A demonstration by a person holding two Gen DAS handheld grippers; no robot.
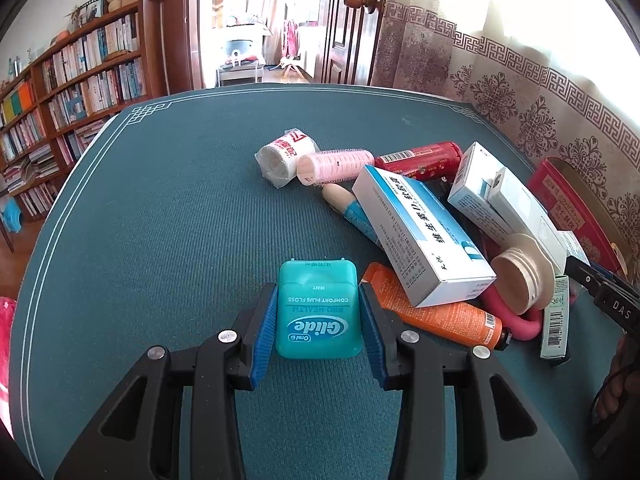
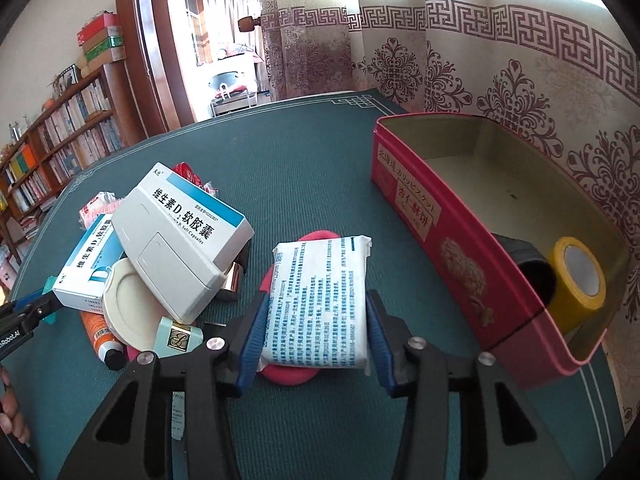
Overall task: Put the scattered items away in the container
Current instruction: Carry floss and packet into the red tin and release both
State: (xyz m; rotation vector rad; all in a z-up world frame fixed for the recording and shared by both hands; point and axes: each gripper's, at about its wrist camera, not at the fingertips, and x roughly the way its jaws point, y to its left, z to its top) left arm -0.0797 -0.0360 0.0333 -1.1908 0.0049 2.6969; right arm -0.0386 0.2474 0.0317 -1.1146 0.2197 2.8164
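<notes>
On the green mat (image 2: 312,168) lay two blue-and-white medicine boxes (image 2: 182,236) near the left, one teal floss case (image 1: 318,308), one white printed packet (image 2: 318,300) and one orange tube (image 1: 436,312). One red tin (image 2: 436,240) on the right held two tape rolls (image 2: 576,280).

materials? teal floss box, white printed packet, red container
Teal rectangular floss box: hard plastic, semi-gloss, moulded hinged lid. White printed soft packet: thin paper or film wrap, matte, crimped end seams, so hard to say which. Red rectangular container: likely tin, with a bare metallic gold inside and a rolled rim.
</notes>
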